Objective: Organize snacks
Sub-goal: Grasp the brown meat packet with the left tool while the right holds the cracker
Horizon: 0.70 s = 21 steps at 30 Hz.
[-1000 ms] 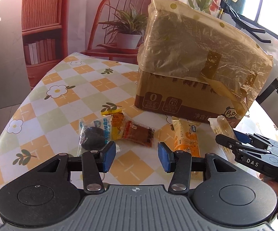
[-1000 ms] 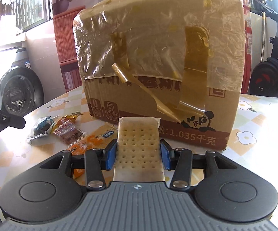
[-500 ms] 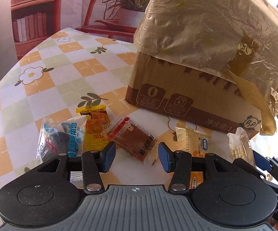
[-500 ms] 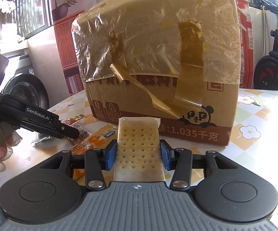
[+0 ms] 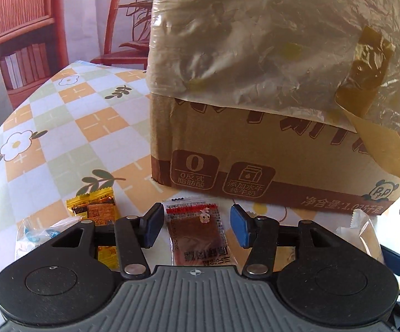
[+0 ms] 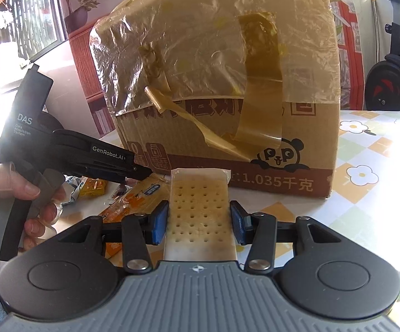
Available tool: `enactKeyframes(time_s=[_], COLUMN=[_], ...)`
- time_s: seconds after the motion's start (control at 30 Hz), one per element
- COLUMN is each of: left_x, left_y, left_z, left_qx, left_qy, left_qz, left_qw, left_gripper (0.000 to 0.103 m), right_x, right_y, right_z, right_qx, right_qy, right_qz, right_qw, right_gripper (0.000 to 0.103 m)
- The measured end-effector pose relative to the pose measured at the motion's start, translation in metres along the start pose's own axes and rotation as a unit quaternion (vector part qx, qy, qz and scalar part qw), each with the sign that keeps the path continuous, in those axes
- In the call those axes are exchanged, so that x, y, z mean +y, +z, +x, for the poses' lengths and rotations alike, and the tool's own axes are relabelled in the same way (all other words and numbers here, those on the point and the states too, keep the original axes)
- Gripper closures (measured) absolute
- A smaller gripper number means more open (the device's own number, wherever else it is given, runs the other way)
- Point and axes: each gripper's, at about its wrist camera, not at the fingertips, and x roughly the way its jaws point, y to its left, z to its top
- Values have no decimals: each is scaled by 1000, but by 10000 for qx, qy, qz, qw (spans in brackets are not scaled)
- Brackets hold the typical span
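Observation:
A clear packet with a red-brown snack (image 5: 198, 231) lies on the tablecloth between the fingers of my left gripper (image 5: 197, 228). Its jaws are opening and the pads stand clear of the packet on both sides. A yellow packet (image 5: 96, 211) and a blue-and-clear packet (image 5: 33, 236) lie to its left. My right gripper (image 6: 200, 222) is shut on a pale cracker packet (image 6: 200, 210) with rows of holes, held just above the table. An orange packet (image 6: 141, 196) lies to its left, under the left gripper's nose (image 6: 133, 167).
A large cardboard box (image 5: 269, 166) wrapped in crinkled plastic and brown tape stands just behind the snacks and fills the far side of both views. A person's hand (image 6: 8, 193) holds the left gripper's handle. Floral checked tablecloth (image 5: 61, 127) stretches to the left.
My left gripper has moved forward and down toward the box until the red-brown packet lies between its fingers, which now stand a little wider. The right gripper keeps the cracker packet in place.

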Motion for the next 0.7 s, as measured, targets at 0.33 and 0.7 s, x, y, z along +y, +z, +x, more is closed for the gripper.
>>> enactKeyframes(time_s=[0.33,0.7], left_x=[-12,5], left_y=[-16,-45], left_z=[-10,-41], left_qx=[-117,-325], left_qy=[358,211], left_qz=[241,267], left_qw=[9990,9989], left_gripper=[44,63], right_x=[2,1], right_y=[2,2], right_z=[4,5], right_qx=[106,115], right_qy=[14,59], right_qz=[-57,-27], right_qw=[9999,9999], right_gripper=[55,55])
